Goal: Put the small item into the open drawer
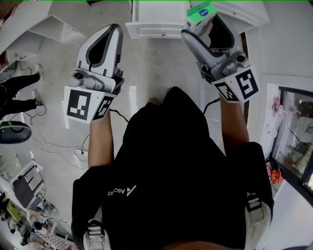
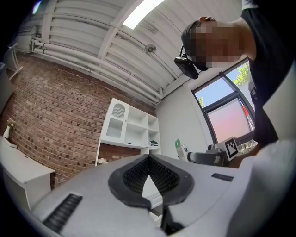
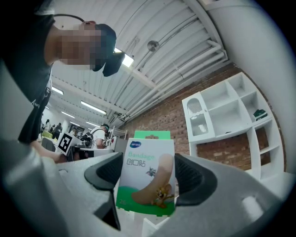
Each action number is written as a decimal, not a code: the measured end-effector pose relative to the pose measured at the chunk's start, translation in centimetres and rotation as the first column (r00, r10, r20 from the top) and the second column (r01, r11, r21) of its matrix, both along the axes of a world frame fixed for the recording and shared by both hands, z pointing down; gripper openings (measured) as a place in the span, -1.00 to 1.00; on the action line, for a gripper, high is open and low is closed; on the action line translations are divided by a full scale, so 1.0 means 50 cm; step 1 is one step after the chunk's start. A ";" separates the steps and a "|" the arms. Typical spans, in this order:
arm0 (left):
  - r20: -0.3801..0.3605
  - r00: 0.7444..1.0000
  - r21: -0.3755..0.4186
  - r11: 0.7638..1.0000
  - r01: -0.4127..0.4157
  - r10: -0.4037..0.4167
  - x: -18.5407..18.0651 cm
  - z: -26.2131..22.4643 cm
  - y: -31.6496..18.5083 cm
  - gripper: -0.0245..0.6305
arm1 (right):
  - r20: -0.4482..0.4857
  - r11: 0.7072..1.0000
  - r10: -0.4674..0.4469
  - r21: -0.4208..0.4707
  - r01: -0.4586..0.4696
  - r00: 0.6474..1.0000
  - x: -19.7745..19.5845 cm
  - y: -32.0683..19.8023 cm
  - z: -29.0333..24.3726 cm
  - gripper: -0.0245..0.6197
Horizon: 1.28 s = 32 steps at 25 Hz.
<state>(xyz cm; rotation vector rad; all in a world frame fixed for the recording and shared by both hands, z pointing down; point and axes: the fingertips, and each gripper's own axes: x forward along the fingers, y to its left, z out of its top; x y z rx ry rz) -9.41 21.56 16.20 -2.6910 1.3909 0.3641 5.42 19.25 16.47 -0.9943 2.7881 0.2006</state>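
The small item is a green and white bandage box point(image 3: 147, 178) printed with a cartoon plaster. My right gripper point(image 3: 147, 172) is shut on it, a dark pad pressing on each side. In the head view that box point(image 1: 201, 11) sticks up from the right gripper point(image 1: 203, 24) at the top right, close to a white drawer unit point(image 1: 156, 23) at the top middle. My left gripper point(image 1: 116, 29) is held up at the left, well apart from the box. Its pads meet at the tip point(image 2: 149, 159), so it is shut with nothing in it.
A white shelf unit point(image 2: 132, 129) stands against a brick wall point(image 2: 55, 111). White furniture point(image 1: 39, 24) lies at the upper left of the head view, and cables point(image 1: 58, 146) trail over the pale floor. Another person point(image 3: 102, 134) stands far off.
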 end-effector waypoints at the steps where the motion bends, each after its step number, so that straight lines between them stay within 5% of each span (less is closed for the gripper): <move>1: 0.000 1.000 -0.002 1.000 0.002 -0.002 -0.010 0.004 -0.011 -0.93 | -0.009 1.000 0.002 -0.004 -0.002 1.000 -0.011 -0.012 0.005 0.15; 13: 0.017 0.999 -0.027 0.999 0.036 -0.035 -0.041 0.062 -0.207 -0.93 | -0.110 0.997 -0.038 -0.064 0.031 0.993 -0.065 -0.219 0.097 0.15; 21: 0.036 0.996 -0.069 0.994 0.084 -0.082 -0.037 0.105 -0.446 -0.93 | -0.174 0.989 -0.105 -0.123 0.085 0.979 -0.083 -0.445 0.157 0.15; 32: 0.098 0.984 -0.090 0.983 0.160 -0.151 0.009 0.185 -0.591 -0.93 | -0.332 0.952 -0.250 -0.255 0.168 0.910 -0.100 -0.581 0.339 0.15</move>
